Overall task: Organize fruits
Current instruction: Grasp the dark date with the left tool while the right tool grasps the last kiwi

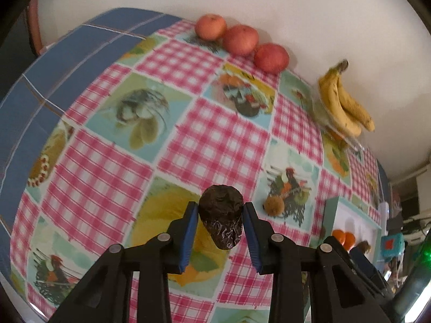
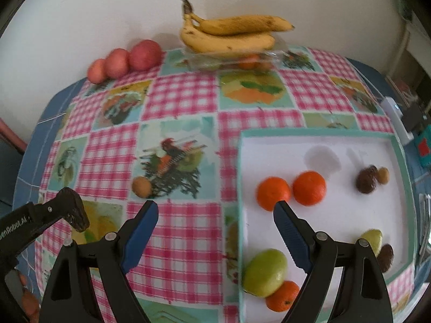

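My left gripper (image 1: pixel 219 215) is shut on a dark, wrinkled dried fruit (image 1: pixel 221 215) and holds it above the tablecloth. In the right wrist view that fruit (image 2: pixel 76 212) shows at the far left. My right gripper (image 2: pixel 215 206) is open with nothing between its pads, hovering over the left rim of a white tray (image 2: pixel 317 141). In the tray lie two oranges (image 2: pixel 273 193), a dark fruit (image 2: pixel 366 180) beside a small brown one (image 2: pixel 383 175), a green fruit (image 2: pixel 265 271) and another orange (image 2: pixel 282 296). A small brown fruit (image 2: pixel 142 186) sits loose on the cloth.
Three red fruits (image 2: pixel 126 59) line the wall at the back left. Bananas (image 2: pixel 229 35) rest on a clear plastic box (image 2: pixel 237 60). A second green fruit (image 2: pixel 373 239) and dark fruit (image 2: pixel 385 255) lie at the tray's right side. The table's blue edge (image 1: pixel 54 67) curves away on the left.
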`<action>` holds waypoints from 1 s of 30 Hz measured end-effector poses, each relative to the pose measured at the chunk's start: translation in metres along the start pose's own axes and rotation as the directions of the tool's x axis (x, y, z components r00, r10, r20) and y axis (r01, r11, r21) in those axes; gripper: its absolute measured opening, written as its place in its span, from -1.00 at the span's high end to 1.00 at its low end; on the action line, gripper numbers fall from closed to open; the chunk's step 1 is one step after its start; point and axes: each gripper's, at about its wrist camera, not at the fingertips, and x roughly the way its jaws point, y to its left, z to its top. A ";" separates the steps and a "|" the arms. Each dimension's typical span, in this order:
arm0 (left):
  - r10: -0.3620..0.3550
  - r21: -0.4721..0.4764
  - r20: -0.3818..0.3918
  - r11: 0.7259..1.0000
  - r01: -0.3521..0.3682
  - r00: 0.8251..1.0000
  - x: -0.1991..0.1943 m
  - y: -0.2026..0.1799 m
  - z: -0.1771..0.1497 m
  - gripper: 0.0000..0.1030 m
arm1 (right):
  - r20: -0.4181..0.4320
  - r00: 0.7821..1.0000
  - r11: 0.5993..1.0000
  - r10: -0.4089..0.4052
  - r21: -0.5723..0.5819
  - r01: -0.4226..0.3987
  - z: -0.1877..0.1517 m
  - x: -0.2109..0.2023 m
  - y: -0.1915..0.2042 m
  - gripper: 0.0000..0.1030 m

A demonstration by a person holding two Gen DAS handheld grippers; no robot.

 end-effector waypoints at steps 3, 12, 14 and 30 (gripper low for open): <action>0.012 -0.035 0.023 0.999 -0.011 1.000 -0.003 0.009 0.006 0.30 | 0.001 1.000 0.999 0.022 -0.034 -0.022 0.002 0.003 0.010 -0.71; -0.016 -0.118 0.021 0.993 0.018 1.000 -0.003 0.032 0.016 0.30 | 0.010 0.996 0.991 0.093 -0.101 -0.092 0.006 0.016 0.043 -0.70; -0.020 -0.126 0.016 0.992 0.021 1.000 -0.001 0.033 0.016 0.30 | 0.004 0.995 0.990 0.098 -0.101 -0.097 0.008 0.020 0.046 -0.66; -0.057 -0.163 -0.008 0.985 0.055 0.998 0.007 0.038 0.017 0.30 | -0.072 0.990 0.978 0.118 -0.165 -0.128 0.012 0.055 0.075 0.32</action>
